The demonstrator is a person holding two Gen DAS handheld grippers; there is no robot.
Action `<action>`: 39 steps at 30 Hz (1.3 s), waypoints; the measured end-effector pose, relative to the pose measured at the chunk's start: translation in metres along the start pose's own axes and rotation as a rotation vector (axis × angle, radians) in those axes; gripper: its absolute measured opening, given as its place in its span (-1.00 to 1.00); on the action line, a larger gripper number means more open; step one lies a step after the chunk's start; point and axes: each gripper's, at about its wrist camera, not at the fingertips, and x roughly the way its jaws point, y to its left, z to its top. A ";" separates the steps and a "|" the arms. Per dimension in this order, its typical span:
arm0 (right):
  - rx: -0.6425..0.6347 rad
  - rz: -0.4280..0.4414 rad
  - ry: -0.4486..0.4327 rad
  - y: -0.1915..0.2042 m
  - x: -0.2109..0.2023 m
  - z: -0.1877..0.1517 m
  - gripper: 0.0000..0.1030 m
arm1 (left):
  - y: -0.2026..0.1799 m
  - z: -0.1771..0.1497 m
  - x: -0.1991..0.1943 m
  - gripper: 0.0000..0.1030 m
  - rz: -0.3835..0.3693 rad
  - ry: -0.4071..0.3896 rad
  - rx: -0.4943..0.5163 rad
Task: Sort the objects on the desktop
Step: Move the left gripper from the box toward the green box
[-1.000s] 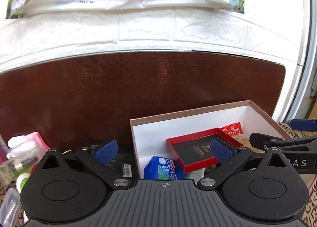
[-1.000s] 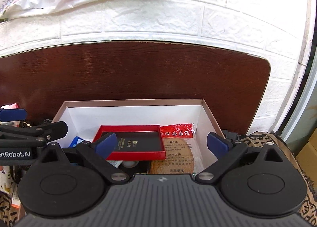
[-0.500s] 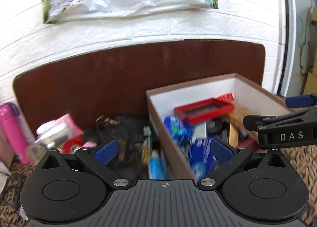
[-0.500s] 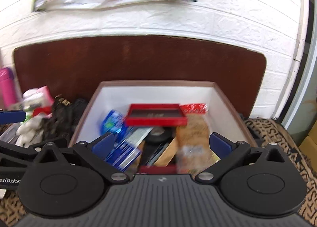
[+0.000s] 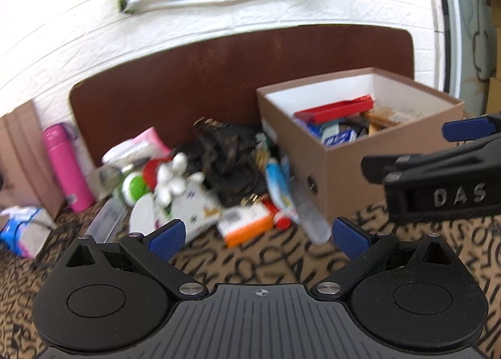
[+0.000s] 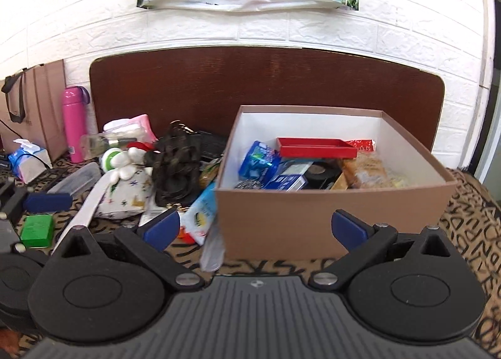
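A brown cardboard box (image 6: 332, 212) with white inner walls holds a red tray (image 6: 316, 147), blue packs and snack bags. Left of it lies a pile: a black tangled item (image 6: 177, 165), a white patterned pouch (image 6: 125, 193), a blue-white packet (image 6: 203, 215), an orange-white box (image 5: 247, 224). My left gripper (image 5: 258, 235) is open and empty above the patterned cloth, in front of the pile. My right gripper (image 6: 255, 227) is open and empty in front of the box's near wall. The box (image 5: 353, 171) stands right of the pile in the left wrist view.
A pink bottle (image 6: 74, 122) and a brown paper bag (image 6: 31, 102) stand at the far left by the white brick wall. A green box (image 6: 37, 230) lies at the left. A dark wooden board (image 6: 266, 83) stands behind everything. The other gripper (image 5: 438, 177) crosses the left view's right side.
Both grippers have pulled back and up from over the box. The box interior filled the views; now the whole box and the pile beside it show. Both stay open.
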 end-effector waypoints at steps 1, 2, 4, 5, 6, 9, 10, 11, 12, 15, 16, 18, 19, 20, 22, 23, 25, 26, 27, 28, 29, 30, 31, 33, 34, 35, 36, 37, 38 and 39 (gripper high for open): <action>0.016 0.001 -0.003 0.003 -0.004 -0.003 0.99 | 0.002 -0.006 -0.003 1.00 0.013 0.007 -0.001; 0.036 0.003 -0.003 0.004 -0.007 -0.007 0.99 | 0.004 -0.011 -0.005 1.00 0.026 0.014 -0.002; 0.087 0.019 0.003 0.007 -0.012 -0.015 0.99 | 0.011 -0.020 -0.008 1.00 0.041 0.032 -0.010; 0.106 0.024 0.007 0.009 -0.015 -0.019 0.99 | 0.015 -0.024 -0.009 1.00 0.044 0.045 -0.020; 0.119 0.028 0.012 0.010 -0.017 -0.023 0.99 | 0.019 -0.027 -0.010 1.00 0.047 0.057 -0.031; 0.146 0.036 0.036 0.018 -0.020 -0.034 0.99 | 0.028 -0.036 -0.011 1.00 0.065 0.075 -0.060; 0.154 0.039 0.044 0.020 -0.021 -0.037 0.99 | 0.032 -0.038 -0.011 1.00 0.071 0.080 -0.068; 0.158 0.044 0.051 0.022 -0.021 -0.040 0.99 | 0.035 -0.040 -0.011 1.00 0.078 0.086 -0.077; 0.158 0.047 0.059 0.025 -0.021 -0.043 0.99 | 0.037 -0.042 -0.011 1.00 0.083 0.090 -0.085; 0.144 0.047 0.080 0.032 -0.019 -0.047 0.99 | 0.046 -0.047 -0.011 1.00 0.094 0.104 -0.111; 0.140 0.047 0.083 0.034 -0.019 -0.048 0.99 | 0.048 -0.049 -0.012 1.00 0.097 0.107 -0.120; 0.138 0.049 0.093 0.038 -0.016 -0.049 0.99 | 0.055 -0.054 -0.013 1.00 0.099 0.112 -0.138; 0.139 0.050 0.097 0.039 -0.015 -0.049 0.99 | 0.060 -0.058 -0.014 1.00 0.101 0.116 -0.150; 0.140 0.052 0.102 0.042 -0.013 -0.049 0.99 | 0.064 -0.061 -0.013 1.00 0.105 0.123 -0.162; 0.140 0.059 0.116 0.047 -0.008 -0.050 0.99 | 0.075 -0.069 -0.013 1.00 0.111 0.132 -0.192; 0.138 0.061 0.124 0.050 -0.005 -0.050 0.99 | 0.082 -0.072 -0.013 1.00 0.118 0.134 -0.207; 0.125 0.069 0.142 0.057 0.000 -0.052 0.99 | 0.094 -0.075 -0.014 1.00 0.138 0.133 -0.232; 0.115 0.075 0.151 0.062 0.003 -0.053 0.99 | 0.100 -0.077 -0.015 1.00 0.147 0.126 -0.240; 0.105 0.083 0.158 0.067 0.006 -0.054 0.99 | 0.107 -0.077 -0.016 1.00 0.160 0.120 -0.249; 0.093 0.094 0.165 0.071 0.009 -0.054 0.99 | 0.114 -0.078 -0.018 1.00 0.176 0.117 -0.259; 0.079 0.112 0.174 0.076 0.011 -0.055 0.99 | 0.122 -0.080 -0.019 1.00 0.192 0.118 -0.271; 0.068 0.129 0.179 0.082 0.014 -0.056 0.99 | 0.129 -0.081 -0.019 1.00 0.203 0.118 -0.285; 0.056 0.147 0.182 0.088 0.016 -0.057 0.99 | 0.137 -0.082 -0.020 1.00 0.212 0.118 -0.300; 0.023 0.187 0.185 0.102 0.020 -0.058 0.99 | 0.151 -0.085 -0.022 1.00 0.230 0.117 -0.333; 0.007 0.204 0.185 0.109 0.022 -0.058 0.99 | 0.158 -0.086 -0.022 1.00 0.233 0.118 -0.344; -0.012 0.222 0.185 0.117 0.023 -0.058 0.99 | 0.165 -0.088 -0.021 1.00 0.233 0.122 -0.354; -0.031 0.240 0.179 0.124 0.024 -0.058 0.99 | 0.172 -0.089 -0.020 1.00 0.232 0.127 -0.362; -0.055 0.263 0.168 0.131 0.024 -0.057 0.99 | 0.179 -0.091 -0.019 1.00 0.233 0.129 -0.373; -0.082 0.287 0.153 0.139 0.024 -0.057 0.98 | 0.185 -0.092 -0.019 1.00 0.234 0.130 -0.387; -0.104 0.307 0.141 0.146 0.024 -0.056 0.97 | 0.192 -0.093 -0.018 1.00 0.233 0.131 -0.407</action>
